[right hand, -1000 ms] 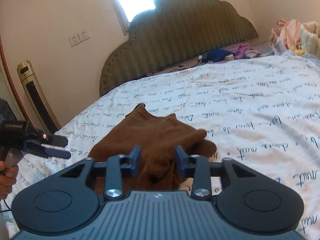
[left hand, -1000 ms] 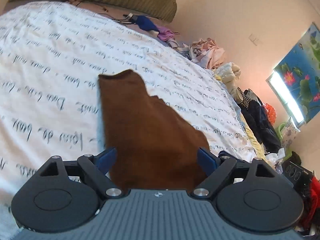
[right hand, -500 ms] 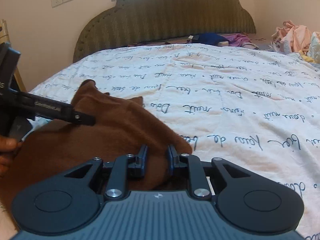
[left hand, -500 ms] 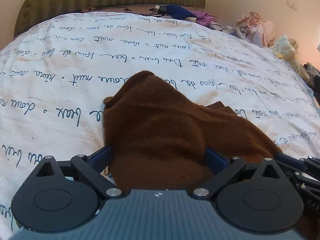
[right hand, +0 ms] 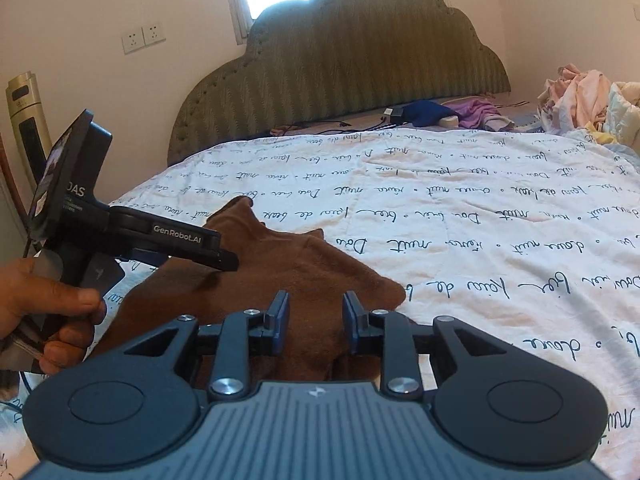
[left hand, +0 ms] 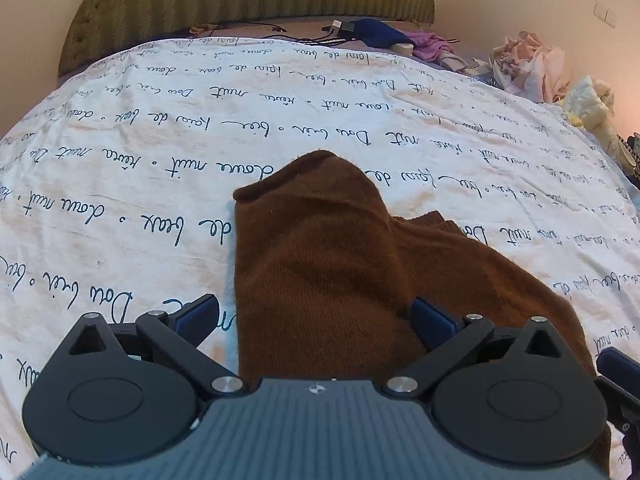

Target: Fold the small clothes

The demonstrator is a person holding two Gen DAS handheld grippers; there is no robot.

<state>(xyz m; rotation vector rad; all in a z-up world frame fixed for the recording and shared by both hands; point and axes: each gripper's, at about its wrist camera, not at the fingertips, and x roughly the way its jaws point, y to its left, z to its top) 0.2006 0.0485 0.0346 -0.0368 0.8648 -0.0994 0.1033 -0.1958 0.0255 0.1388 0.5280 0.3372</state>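
Garment: a brown knit garment point(left hand: 320, 272) lay on the white bedspread point(left hand: 140, 208) printed with dark cursive script, near the front middle of the bed, one narrow end reaching toward 12 o'clock.
Left gripper: the left gripper point(left hand: 316, 320) hung over the near part of the cloth with its fingers spread wide; the pad at 3 o'clock lay against the fabric, the pad at 9 o'clock stood over bare bedspread, nothing clamped.
Right gripper: the right gripper point(right hand: 314, 320) had its blue-padded fingers moderately apart and opening, brown cloth between them; the pads did not look pressed on it.
Hand: a hand point(right hand: 44, 308) at 9 o'clock in the right wrist view gripped the left tool's handle.
Headboard: an olive ribbed headboard point(right hand: 352, 72) stood at 12 o'clock.
Clothes heap: a pile of pale clothes point(right hand: 576, 96) sat at 2 o'clock by the wall.
Far clutter: a blue cloth point(left hand: 380, 32) and a purple one point(left hand: 432, 44) lay at the head of the bed.
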